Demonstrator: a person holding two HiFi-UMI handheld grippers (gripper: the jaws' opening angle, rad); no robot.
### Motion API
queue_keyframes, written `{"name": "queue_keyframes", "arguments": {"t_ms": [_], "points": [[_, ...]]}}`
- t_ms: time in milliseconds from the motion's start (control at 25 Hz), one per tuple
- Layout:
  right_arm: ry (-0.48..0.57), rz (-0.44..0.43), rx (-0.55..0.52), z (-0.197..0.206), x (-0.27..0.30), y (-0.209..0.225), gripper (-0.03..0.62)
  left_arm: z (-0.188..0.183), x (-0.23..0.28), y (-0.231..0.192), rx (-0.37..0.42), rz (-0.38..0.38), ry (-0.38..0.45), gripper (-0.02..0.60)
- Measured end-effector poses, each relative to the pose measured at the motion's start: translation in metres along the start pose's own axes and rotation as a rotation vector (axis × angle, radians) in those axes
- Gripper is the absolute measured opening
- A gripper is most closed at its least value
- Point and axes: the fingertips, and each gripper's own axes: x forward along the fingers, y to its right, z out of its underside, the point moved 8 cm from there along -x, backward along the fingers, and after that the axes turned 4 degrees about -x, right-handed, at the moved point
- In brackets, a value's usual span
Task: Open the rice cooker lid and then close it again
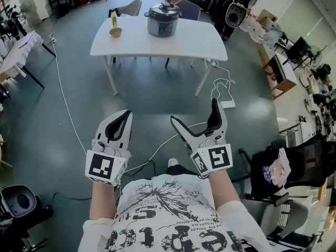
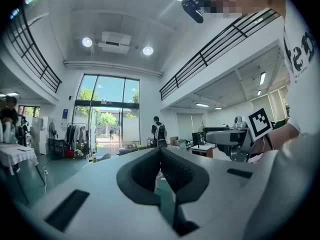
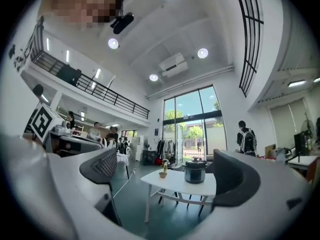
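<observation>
The left gripper (image 1: 125, 117) has its jaws together with nothing between them. The right gripper (image 1: 195, 114) stands wide open and empty (both are low before the person's body, above the floor). Well apart from them, the rice cooker (image 1: 163, 19) stands on the white table (image 1: 199, 43), its lid down, and a small bottle (image 1: 113, 20) stands near the table's left end.

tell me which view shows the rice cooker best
Head view: the rice cooker shows whole from above, lid on, on the white table. The right gripper view shows it small, side-on; the left gripper view misses it.
</observation>
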Motion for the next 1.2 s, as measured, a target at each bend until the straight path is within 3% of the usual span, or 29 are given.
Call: {"name": "queue_keyframes", "arguments": {"t_ms": [240,360,480,760,1000,1200], "points": [[-0.025,-0.034,0.041,0.028,0.045,0.01,0.597,0.02,0.021,-0.03,-0.019,-0.032,0.007,0.014],[-0.034,-0.064,0.051,0.04,0.082,0.03,0.597,0.021,0.053,-0.047,-0.032,-0.061,0.014,0.014],[-0.047,-0.1,0.058,0.063,0.124,0.06,0.597,0.034,0.093,-0.064,0.001,-0.081,-0.022,0.014],[-0.078,-0.183,0.068,0.093,0.259,0.171,0.597,0.03,0.245,-0.118,0.001,-0.148,-0.061,0.014],[-0.108,-0.197,0.081,0.114,0.367,0.273,0.597,0.023,0.38,-0.164,0.022,-0.167,-0.049,0.014],[-0.17,-0.202,0.095,0.134,0.431,0.321,0.597,0.021,0.458,-0.194,-0.012,-0.186,-0.024,0.014]]}}
